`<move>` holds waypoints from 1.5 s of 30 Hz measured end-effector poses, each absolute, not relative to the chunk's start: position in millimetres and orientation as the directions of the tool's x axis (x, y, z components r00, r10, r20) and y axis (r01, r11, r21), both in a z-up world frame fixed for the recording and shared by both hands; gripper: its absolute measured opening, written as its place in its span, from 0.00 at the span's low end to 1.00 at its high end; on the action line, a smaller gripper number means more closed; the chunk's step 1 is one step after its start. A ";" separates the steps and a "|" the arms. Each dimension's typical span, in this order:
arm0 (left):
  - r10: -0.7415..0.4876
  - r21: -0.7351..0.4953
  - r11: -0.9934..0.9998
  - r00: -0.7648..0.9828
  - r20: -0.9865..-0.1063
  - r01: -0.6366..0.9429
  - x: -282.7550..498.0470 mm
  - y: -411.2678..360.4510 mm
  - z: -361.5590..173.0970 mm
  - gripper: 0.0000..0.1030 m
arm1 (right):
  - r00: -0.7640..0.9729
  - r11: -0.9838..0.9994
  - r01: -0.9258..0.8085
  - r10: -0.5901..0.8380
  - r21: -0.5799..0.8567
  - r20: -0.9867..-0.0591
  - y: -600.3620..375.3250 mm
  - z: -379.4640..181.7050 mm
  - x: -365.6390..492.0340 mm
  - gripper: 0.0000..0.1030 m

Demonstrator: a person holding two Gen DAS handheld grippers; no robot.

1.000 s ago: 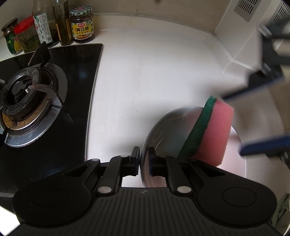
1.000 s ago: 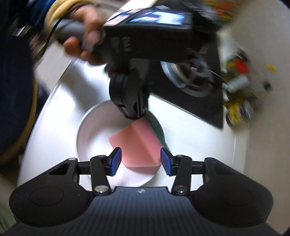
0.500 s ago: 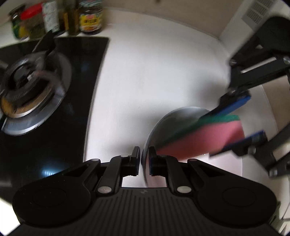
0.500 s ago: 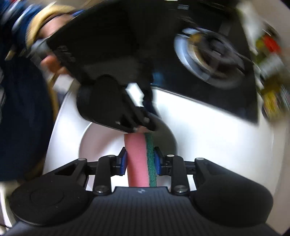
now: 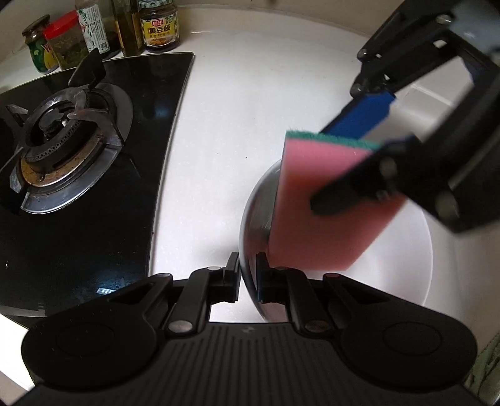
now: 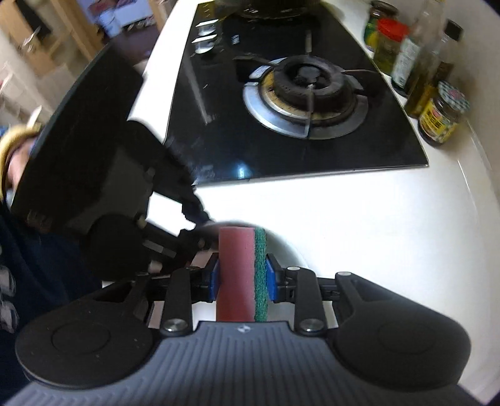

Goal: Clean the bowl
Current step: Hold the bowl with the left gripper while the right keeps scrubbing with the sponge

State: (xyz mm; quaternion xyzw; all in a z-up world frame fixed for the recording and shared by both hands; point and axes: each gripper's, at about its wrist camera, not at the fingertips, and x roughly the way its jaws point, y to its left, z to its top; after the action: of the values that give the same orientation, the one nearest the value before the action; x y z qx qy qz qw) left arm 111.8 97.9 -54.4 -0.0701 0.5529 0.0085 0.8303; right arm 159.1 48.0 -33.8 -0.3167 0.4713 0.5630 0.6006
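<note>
While the left gripper (image 5: pixel 248 274) is pinched onto the near-left rim of the bowl (image 5: pixel 403 268), holding it on the white counter (image 5: pixel 231 118) just right of the stove (image 5: pixel 81 162), the right gripper (image 6: pixel 243 278) is clamped on the sponge (image 6: pixel 242 274), pink foam against one pad and green scrubber against the other; the bit that matters imo is that the bowl's white inside sits right below and just beyond the sponge's free end, with the sponge's long side running out along the fingers and angled down toward the bowl's near-left wall; so the right hand does the scrubbing and the left just steadies; versus a second ago, when the sponge sat loose in the bowl between the right fingers' spread pads, it's now gripped and lifted partway above the rim, and the left clamp hasn't budged; jars (image 5: pixel 159 26) at the far edge are out of the way
</note>
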 end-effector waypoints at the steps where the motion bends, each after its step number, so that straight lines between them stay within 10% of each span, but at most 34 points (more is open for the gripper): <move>1: -0.051 -0.095 0.991 0.392 -0.919 -0.092 112.0 96.8 -55.7 0.09 | -0.073 0.179 -0.972 0.379 0.150 -0.923 49.4 -35.8 160.5 0.22; 11: -0.017 -0.074 0.990 0.425 -0.905 -0.118 128.6 113.5 -69.4 0.13 | 0.079 0.671 -0.732 0.257 0.119 -0.963 -1.5 -34.7 163.7 0.21; 17: -0.039 -0.092 0.990 0.421 -0.906 -0.106 139.9 125.1 -75.2 0.12 | -0.022 0.662 -0.699 0.360 0.272 -0.933 -12.3 -21.5 129.9 0.22; 23: -0.067 -0.115 0.989 0.425 -0.903 -0.089 139.6 130.9 -77.6 0.12 | 0.186 0.533 -0.845 0.377 0.049 -0.907 9.4 -26.5 127.9 0.23; 45: -0.100 -0.150 0.985 0.422 -0.901 -0.086 145.6 137.4 -81.2 0.12 | -0.064 0.798 -0.470 0.395 0.377 -0.916 -34.3 -52.9 135.3 0.22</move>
State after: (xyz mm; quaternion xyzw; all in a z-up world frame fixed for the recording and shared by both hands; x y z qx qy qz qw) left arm 145.6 137.4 -81.2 -0.0866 0.5377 -0.0042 0.8387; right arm 135.3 -34.3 -52.9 -0.0284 0.6573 0.3162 0.6834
